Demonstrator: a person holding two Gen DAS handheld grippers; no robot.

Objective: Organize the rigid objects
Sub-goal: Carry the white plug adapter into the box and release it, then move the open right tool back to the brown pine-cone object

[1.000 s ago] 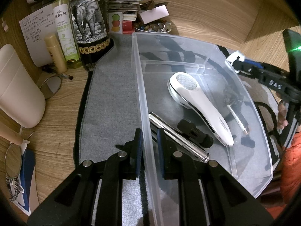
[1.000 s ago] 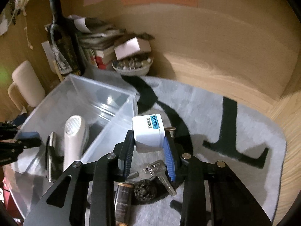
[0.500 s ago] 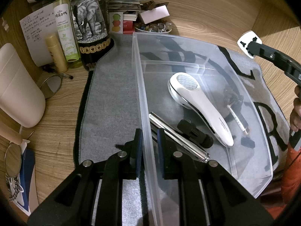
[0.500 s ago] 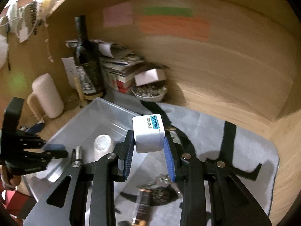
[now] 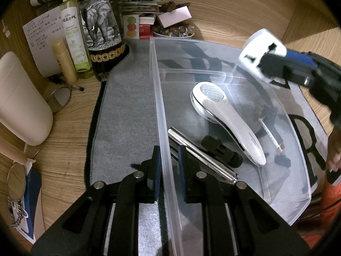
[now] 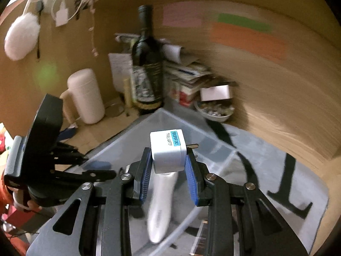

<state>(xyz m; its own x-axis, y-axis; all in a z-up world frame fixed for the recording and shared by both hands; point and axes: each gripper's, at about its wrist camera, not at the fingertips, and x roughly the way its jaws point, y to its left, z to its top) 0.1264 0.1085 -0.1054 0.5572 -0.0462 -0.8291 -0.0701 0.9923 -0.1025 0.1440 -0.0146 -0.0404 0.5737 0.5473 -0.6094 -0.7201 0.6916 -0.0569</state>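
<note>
R gripper [image 6: 168,176] clamped on white travel adapter [image 6: 167,150], blue pads [image 6: 190,181] pressing both sides, held in air over far-right part of clear plastic bin [image 5: 158,98]; same adapter [image 5: 261,52] visible from L cam, above bin's back divider. L gripper [image 5: 168,170] pinching bin's near-left wall, one finger inside, one outside on grey mat [image 5: 125,115]. Inside bin: white handheld device [image 5: 226,117] lying diagonal, chrome cylinder [image 5: 200,155] + small black part [image 5: 221,150] beside it, thin pen-like item [image 5: 270,134] near R wall; behind bin, elephant-print bottle [image 5: 102,34], green spray bottle [image 5: 73,36], bowl of small bits [image 5: 173,31].
</note>
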